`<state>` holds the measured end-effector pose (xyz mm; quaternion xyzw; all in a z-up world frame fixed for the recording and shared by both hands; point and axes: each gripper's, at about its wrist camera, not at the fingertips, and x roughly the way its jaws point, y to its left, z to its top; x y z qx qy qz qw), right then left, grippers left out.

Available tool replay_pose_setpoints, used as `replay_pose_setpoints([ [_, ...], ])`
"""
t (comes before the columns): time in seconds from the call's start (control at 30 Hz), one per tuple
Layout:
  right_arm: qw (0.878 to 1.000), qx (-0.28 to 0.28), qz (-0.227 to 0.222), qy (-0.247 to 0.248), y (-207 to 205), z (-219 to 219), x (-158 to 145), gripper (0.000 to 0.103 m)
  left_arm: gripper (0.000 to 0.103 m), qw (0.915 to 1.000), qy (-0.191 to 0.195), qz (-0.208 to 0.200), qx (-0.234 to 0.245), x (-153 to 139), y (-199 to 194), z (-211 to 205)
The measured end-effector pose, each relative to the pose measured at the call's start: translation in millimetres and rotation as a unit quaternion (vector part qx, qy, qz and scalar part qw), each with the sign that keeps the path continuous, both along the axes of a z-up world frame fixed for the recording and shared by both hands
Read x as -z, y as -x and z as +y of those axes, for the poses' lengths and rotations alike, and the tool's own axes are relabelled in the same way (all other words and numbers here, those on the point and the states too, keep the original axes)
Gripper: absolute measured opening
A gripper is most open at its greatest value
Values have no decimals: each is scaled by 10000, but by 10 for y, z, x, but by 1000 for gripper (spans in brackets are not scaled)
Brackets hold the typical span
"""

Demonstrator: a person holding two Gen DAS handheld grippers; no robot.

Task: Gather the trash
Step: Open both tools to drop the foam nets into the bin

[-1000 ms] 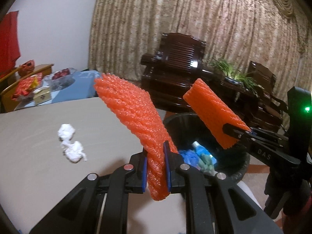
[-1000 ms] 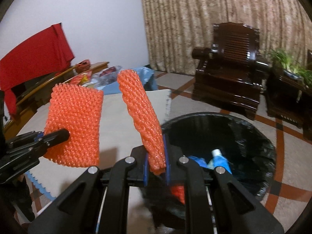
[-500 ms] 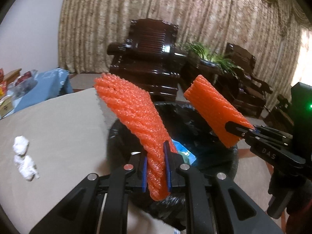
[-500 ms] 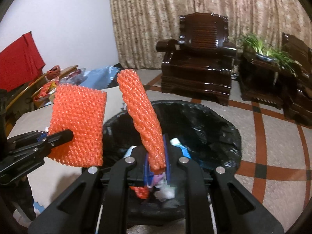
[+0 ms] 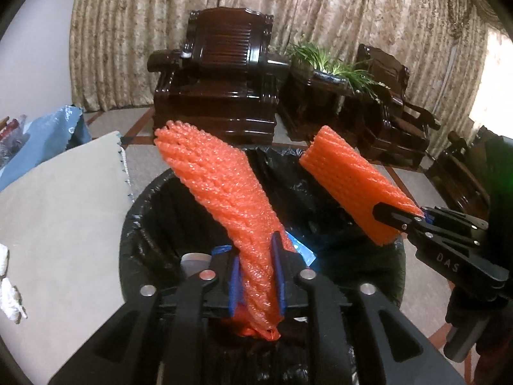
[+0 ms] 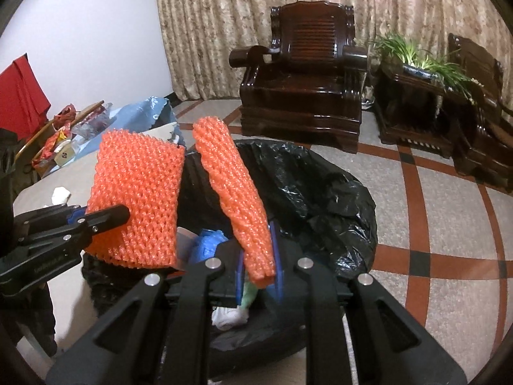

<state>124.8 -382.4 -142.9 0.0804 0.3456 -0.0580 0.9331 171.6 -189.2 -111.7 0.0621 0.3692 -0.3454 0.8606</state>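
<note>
Here the left gripper (image 5: pixel 256 276) has a long orange foam net (image 5: pixel 231 211) between its blue pads; its jaws have just been opening, and the net now sits loosely in the widened gap with its lower end hanging below the fingers. The net's long axis runs up and away from the gripper, leaning left, over the bin (image 5: pixel 154 224) lined with a black bag. The right gripper (image 6: pixel 258 276) has a second net (image 6: pixel 234 199) in a narrow gap, also leaning up and left, its jaws having just been opening slightly. Both nets hang above the open bin, which already holds blue and white scraps. A beige table (image 5: pixel 64 224) with crumpled tissues (image 5: pixel 9 295) lies left; dark armchairs (image 6: pixel 304 77), a plant (image 6: pixel 416 54) and patterned curtains (image 5: pixel 320 16) stand behind on a tiled floor (image 6: pixel 449 240).
</note>
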Motion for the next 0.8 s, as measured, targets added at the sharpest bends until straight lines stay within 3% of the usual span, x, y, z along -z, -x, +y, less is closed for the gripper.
replay_pose_setpoints([
  [0.03,10000,13,21,36,-18,-9,15,21,40,10000,13,46,-11,6,-26,-2],
  [0.1,9999,54,29,123,-31,-15,24,37,45,9999,97,85,-57,11,-51,56],
  [0.17,9998,73,-20,194,-24,-10,9,65,51,9999,123,93,-77,7,-58,106],
  [0.27,9994,138,-103,306,8,4,-23,85,57,9997,148,48,-166,-31,-54,188],
  [0.43,9991,101,-258,318,67,65,-112,96,78,9986,215,-114,-462,-158,-16,434],
  [0.53,9992,21,-327,228,96,138,-185,97,91,9969,267,-221,-705,-265,-15,626],
  [0.8,9986,-384,-361,24,32,619,-348,98,97,9885,397,-396,-1403,-421,58,1338],
])
